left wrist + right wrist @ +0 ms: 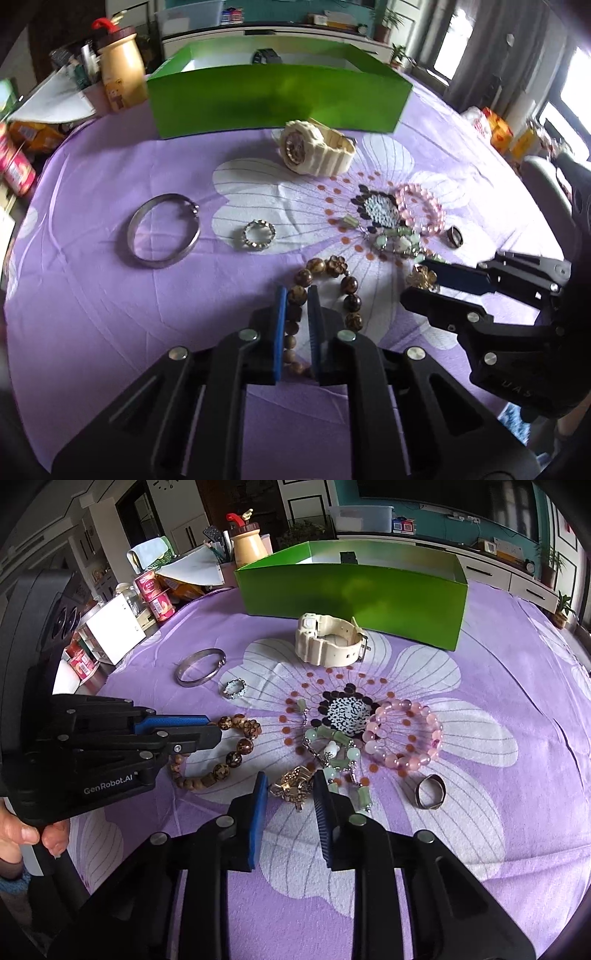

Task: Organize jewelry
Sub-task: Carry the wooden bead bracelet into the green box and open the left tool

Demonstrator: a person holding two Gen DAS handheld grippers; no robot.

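Observation:
My left gripper (pixel 297 295) is shut on the near-left arc of a brown wooden bead bracelet (pixel 349 284), which lies on the purple flowered cloth (pixel 92 295). The right wrist view shows that gripper (pixel 214 728) coming in from the left over the same bracelet (pixel 236 760). My right gripper (pixel 290 777) has both pads against a small gold ornament (pixel 291 788) on the cloth. From the left wrist view, this gripper (pixel 415 280) pinches the ornament (pixel 421 277) at its fingertips. An open green box (pixel 351 590) stands at the back.
Loose on the cloth: a cream watch (pixel 328 642), a silver bangle (pixel 195 682), a small silver ring (pixel 227 690), a pink bead bracelet (pixel 406 760), a pale green bead piece (pixel 332 749) and a dark ring (pixel 439 790). Cans, a bottle and boxes crowd the left edge.

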